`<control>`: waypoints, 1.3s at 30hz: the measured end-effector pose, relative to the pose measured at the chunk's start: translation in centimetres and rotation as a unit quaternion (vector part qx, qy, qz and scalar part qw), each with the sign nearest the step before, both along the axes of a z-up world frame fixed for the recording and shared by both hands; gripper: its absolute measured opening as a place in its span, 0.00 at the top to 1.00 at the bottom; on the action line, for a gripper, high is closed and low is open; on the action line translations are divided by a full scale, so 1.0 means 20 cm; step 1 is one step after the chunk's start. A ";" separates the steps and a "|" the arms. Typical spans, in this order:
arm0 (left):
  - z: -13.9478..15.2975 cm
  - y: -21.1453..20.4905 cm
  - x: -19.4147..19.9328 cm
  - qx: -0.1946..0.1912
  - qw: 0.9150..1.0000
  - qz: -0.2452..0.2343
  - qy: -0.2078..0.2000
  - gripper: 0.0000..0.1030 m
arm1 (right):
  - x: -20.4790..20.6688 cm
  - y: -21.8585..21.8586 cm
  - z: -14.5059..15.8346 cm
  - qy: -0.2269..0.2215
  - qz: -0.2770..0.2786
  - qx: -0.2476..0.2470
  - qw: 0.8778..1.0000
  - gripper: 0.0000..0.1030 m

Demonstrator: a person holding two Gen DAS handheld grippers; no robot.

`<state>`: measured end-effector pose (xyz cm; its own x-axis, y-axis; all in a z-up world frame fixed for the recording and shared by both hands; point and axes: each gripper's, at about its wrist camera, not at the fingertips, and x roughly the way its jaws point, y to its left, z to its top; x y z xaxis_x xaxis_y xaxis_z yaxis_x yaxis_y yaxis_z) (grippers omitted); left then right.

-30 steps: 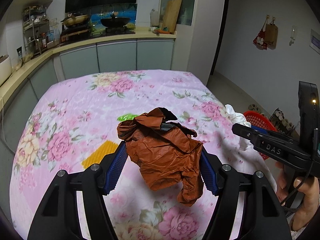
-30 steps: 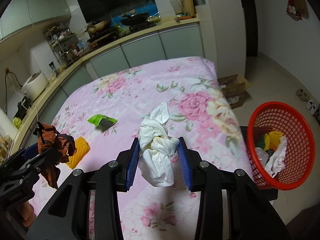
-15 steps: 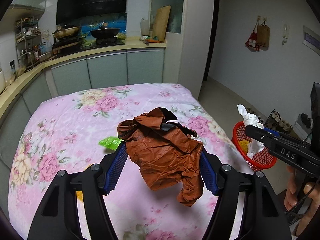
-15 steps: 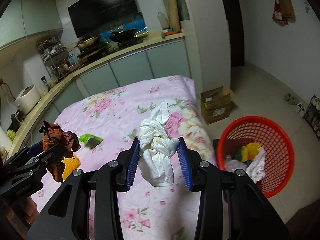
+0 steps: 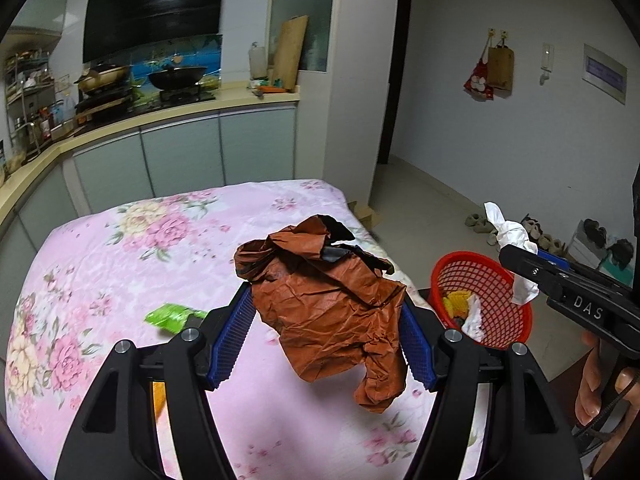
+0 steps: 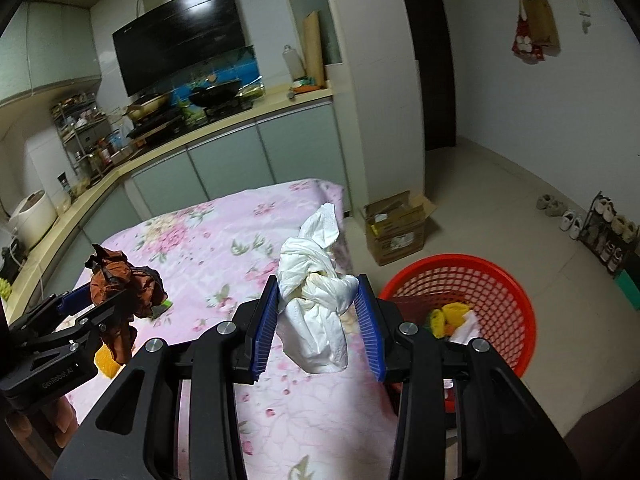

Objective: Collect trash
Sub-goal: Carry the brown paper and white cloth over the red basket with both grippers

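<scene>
Now both grippers are loaded. Left gripper (image 5: 326,336) pinches a crumpled brown bag (image 5: 332,312) between its blue pads, held clear above the table (image 5: 100,264) with the floral pink cloth; the bag's tail hangs below the pads. Right gripper (image 6: 318,328) clamps a wad of white tissue (image 6: 314,300), its twisted top sticking up past the fingertips.

Landmark: red basket (image 6: 508,304) on the floor, just beside the table's right edge. It holds yellow and white scraps. The tissue hangs just left of the basket's rim, over the table's edge. The brown bag is farther left of the basket, over the table.

Left on the table, well away from the basket: a green wrapper (image 5: 168,314) and a yellow piece (image 6: 106,360), half hidden behind the left gripper.

Beyond the basket, a cardboard box (image 6: 396,226) sits on the floor.
</scene>
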<state>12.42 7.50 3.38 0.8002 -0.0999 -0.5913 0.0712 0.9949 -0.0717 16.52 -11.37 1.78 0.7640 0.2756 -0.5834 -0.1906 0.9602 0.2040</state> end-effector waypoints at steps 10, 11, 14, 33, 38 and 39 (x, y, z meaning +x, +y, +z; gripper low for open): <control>0.02 -0.16 0.09 0.005 1.000 -0.030 -0.002 0.37 | 0.00 -0.18 0.01 -0.002 -0.042 0.000 0.999 0.64; 0.02 -0.18 0.10 0.004 0.999 -0.034 -0.002 0.37 | 0.00 -0.19 0.01 -0.003 -0.046 0.000 0.999 0.64; 0.02 -0.23 0.13 0.002 0.999 -0.044 0.001 0.37 | 0.00 -0.23 0.01 -0.002 -0.057 -0.001 0.998 0.64; -0.13 -0.63 0.36 0.023 0.992 -0.122 0.039 0.37 | 0.13 -0.45 -0.12 0.034 -0.119 -0.002 0.992 0.64; -0.19 -0.71 0.42 0.021 0.989 -0.137 0.057 0.37 | 0.17 -0.51 -0.15 0.046 -0.132 -0.001 0.990 0.64; -0.21 -0.73 0.44 0.020 0.988 -0.139 0.062 0.37 | 0.18 -0.53 -0.16 0.049 -0.136 -0.001 0.990 0.64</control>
<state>21.23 -7.01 -0.72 0.6662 -0.2810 -0.6909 0.3354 0.9402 -0.0589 20.17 -21.97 -1.42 0.7497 0.0673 -0.6583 0.0949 0.9736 0.2077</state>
